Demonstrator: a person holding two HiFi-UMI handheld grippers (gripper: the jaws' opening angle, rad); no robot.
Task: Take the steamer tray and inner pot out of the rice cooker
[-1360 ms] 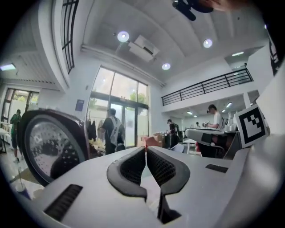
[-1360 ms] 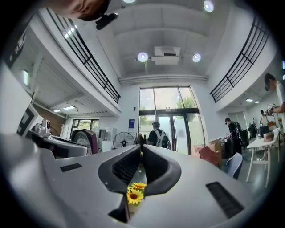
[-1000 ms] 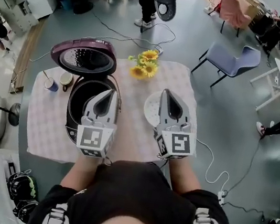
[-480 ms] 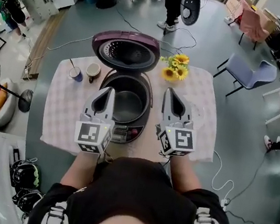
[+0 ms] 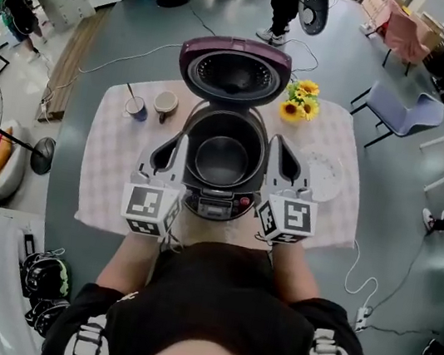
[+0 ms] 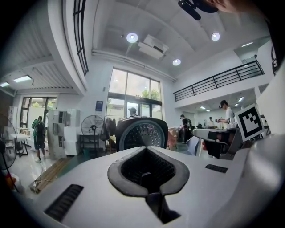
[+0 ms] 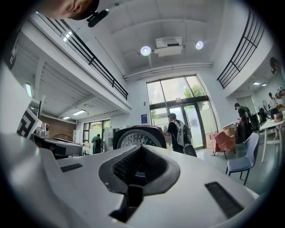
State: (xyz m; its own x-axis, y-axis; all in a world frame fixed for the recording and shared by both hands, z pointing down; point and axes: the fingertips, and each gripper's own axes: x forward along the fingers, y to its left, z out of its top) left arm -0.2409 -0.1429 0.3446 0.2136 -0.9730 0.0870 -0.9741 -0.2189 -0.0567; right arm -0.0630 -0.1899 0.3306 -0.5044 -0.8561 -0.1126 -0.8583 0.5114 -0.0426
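Rice cooker (image 5: 216,205): near edge of bench (image 5: 106,187), lid raised, round inner pot (image 5: 221,161) inside.
Left gripper (image 5: 179,140), right gripper (image 5: 279,142): jaws together, empty, flanking rice cooker.

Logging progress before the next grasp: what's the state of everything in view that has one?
Rice cooker lid: open, tipped back.
Inner pot: seated in the cooker, looks empty.
Steamer tray: out, flat on the table.
Left tongs: shut, empty.
Right tongs: shut, empty.
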